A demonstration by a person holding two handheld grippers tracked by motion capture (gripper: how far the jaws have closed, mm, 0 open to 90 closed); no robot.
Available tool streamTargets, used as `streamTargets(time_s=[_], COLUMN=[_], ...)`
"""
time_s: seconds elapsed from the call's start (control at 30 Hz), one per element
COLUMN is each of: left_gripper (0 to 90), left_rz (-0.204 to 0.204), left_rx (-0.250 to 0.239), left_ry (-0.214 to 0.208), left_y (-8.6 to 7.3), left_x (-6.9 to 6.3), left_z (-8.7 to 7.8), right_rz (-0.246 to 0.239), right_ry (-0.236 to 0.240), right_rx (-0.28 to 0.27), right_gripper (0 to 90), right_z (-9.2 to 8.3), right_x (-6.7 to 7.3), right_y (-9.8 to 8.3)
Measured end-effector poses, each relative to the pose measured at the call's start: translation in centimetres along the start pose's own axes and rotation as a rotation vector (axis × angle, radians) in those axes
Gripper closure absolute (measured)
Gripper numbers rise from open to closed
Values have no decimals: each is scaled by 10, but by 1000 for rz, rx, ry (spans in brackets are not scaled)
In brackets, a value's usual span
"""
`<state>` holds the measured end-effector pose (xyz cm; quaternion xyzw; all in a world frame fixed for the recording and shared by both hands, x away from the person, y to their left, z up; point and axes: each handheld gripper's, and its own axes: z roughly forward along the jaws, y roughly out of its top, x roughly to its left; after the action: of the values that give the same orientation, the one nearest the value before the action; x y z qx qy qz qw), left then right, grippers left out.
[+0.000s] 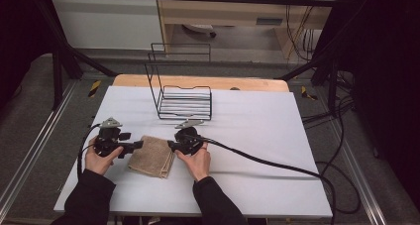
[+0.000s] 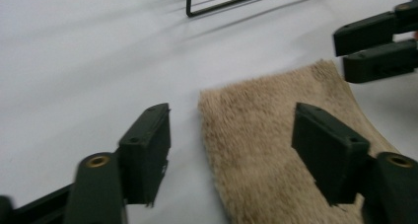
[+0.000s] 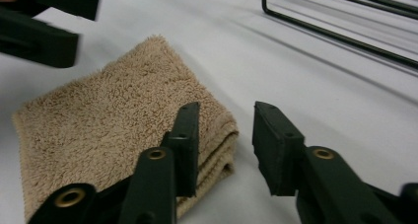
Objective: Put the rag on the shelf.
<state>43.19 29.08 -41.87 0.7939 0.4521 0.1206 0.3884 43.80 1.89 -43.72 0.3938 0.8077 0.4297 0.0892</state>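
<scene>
A folded tan towel (image 1: pixel 151 157) lies flat on the white table cover (image 1: pixel 247 150), between the two hand-held grippers. My left gripper (image 1: pixel 140 144) is at its left edge and points right. In the left gripper view my left gripper (image 2: pixel 231 120) has its jaws wide apart, with the edge of the towel (image 2: pixel 266 150) between them and not pressed. My right gripper (image 1: pixel 171 144) is at the towel's right edge. In the right gripper view my right gripper (image 3: pixel 226 118) is open; one jaw hangs over the folded corner of the towel (image 3: pixel 113 120), the other over bare table.
A black wire rack (image 1: pixel 185 103) stands behind the towel toward the table's far edge. A thick black cable (image 1: pixel 277 163) trails right from my right gripper across the table. Black frame posts stand at both far corners.
</scene>
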Motion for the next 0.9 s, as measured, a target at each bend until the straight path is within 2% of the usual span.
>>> streamTargets(time_s=[0.17,0.3,0.43,0.57,0.67,0.9], left_gripper=[474,573,625,676,723,770], left_rz=[-24,-23,-19,-12,-1,25], left_rx=[2,27,41,60,67,81], left_ry=[10,4,1,-13,-26,-23], left_y=[4,2,1,0,-1,-1], left_x=[7,9,10,9,8,5], left_z=[18,25,29,33,34,36], right_rz=[-2,6,44,38,51,65], right_ry=[-4,9,23,26,31,50], right_rx=[4,1,1,21,21,47], right_gripper=[468,435,455,475,519,620], right_z=[-4,-1,6,15,18,20], right_x=[-5,-6,-9,-8,-8,-7], right_y=[-4,-4,-4,-4,-4,-7])
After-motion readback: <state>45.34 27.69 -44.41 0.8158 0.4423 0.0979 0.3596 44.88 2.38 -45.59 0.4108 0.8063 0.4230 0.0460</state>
